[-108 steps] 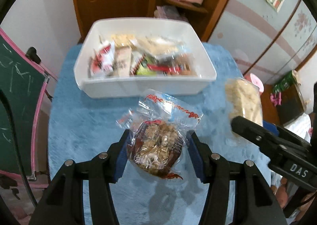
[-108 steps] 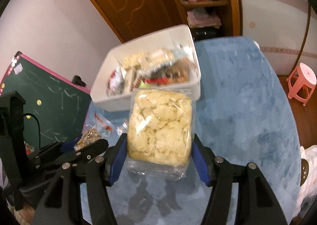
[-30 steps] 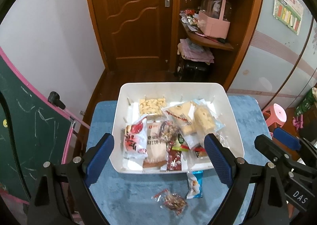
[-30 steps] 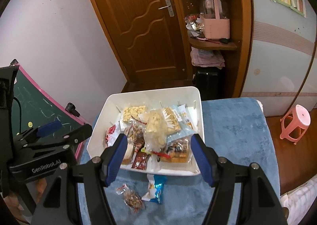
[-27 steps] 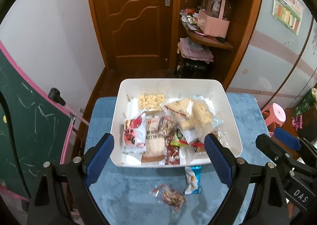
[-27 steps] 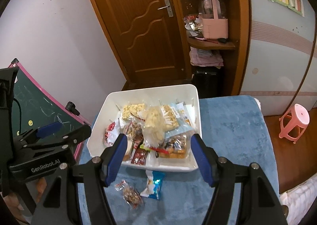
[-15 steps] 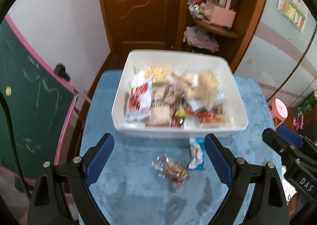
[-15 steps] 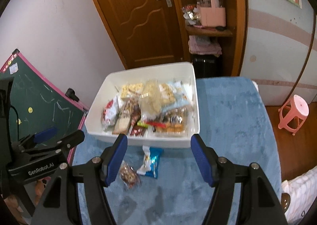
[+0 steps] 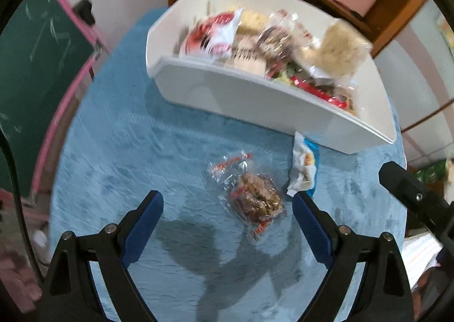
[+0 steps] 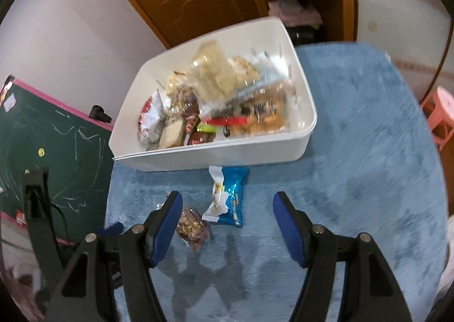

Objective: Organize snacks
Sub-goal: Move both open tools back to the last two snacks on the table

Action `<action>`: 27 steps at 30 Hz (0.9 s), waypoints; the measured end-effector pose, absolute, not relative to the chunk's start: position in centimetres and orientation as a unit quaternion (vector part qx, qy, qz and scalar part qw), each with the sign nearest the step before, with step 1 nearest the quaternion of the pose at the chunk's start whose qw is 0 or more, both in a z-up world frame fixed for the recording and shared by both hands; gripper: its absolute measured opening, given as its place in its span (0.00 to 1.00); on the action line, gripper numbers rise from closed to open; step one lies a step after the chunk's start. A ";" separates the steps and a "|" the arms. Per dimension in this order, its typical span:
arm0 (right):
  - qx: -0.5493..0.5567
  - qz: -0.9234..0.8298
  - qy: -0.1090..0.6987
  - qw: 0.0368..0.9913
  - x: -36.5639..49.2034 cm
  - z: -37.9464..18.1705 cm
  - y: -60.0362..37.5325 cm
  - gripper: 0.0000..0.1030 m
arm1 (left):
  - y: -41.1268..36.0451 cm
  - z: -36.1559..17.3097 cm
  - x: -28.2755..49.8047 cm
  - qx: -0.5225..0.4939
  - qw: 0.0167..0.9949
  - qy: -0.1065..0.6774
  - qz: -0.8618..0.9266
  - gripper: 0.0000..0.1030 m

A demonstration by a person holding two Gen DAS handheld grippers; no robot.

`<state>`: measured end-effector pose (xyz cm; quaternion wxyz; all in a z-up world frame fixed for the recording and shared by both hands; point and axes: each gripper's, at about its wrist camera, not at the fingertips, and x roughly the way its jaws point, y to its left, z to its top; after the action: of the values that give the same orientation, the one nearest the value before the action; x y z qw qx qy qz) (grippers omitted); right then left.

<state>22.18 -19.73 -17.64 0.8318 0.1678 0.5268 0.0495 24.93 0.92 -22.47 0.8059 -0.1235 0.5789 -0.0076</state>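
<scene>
Two-handed snack sorting, approach stage. The left gripper (image 9: pixel 227 208) stands wide, empty, above the blue cloth (image 9: pixel 119 157); the clear nut packet (image 9: pixel 255 200) lies ahead of it, between the lines of its pads but nearer the right-hand pad (image 9: pixel 309 225), touching neither. The right gripper (image 10: pixel 225 217) is parted at a moderate width and also empty; the blue-and-white packet (image 10: pixel 227 200) lies flat between its pads and just ahead of them, with the nut packet (image 10: pixel 193 228) beside its left pad (image 10: pixel 167 222). Beyond both tongs sits the white bin (image 10: pixel 249 154), already heaped with wrapped snacks; the blue-and-white packet's far end nearly meets the bin's near wall.

Step in hand, as judged: reaching for the last two loose packets. The next move calls for each tool to straddle its own packet, the left shifting slightly towards its right pad, then close on the crinkly film without pinching the cloth.
</scene>
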 end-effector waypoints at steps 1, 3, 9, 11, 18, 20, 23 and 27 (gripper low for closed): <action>0.173 0.048 0.533 0.827 22.5 -18.3 -19.8 0.65 | 1.1 -23.0 25.0 -0.131 0.802 0.583 -0.006 0.89; 0.182 0.045 0.544 0.818 23.0 -19.4 -19.8 0.65 | 1.2 -24.1 25.3 -0.150 0.795 0.587 -0.007 0.89; 0.193 0.046 0.569 0.798 24.7 -22.3 -19.2 0.65 | 0.9 -26.3 26.2 -0.163 0.784 0.599 -0.002 0.89; 0.192 0.047 0.576 0.793 25.2 -23.2 -18.8 0.65 | 0.6 -26.8 26.3 -0.159 0.783 0.602 -0.003 0.89; 0.197 0.046 0.602 0.772 27.1 -26.4 -17.7 0.49 | -0.8 -27.9 26.6 -0.144 0.779 0.610 -0.010 0.89; 0.202 0.044 0.601 0.772 27.2 -26.9 -17.7 0.48 | -1.0 -28.0 26.6 -0.143 0.781 0.608 -0.012 0.89; 0.174 0.047 0.598 0.781 27.4 -26.8 -17.2 0.33 | -1.2 -28.1 26.9 -0.138 0.782 0.607 -0.015 0.89; 0.152 0.051 0.594 0.789 27.0 -26.4 -17.1 0.29 | -1.6 -28.2 27.4 -0.137 0.782 0.608 -0.017 0.89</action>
<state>27.05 -17.13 -26.42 0.7886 0.1524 0.5936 0.0506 27.41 -1.57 -28.21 0.7821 -0.1370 0.6076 -0.0165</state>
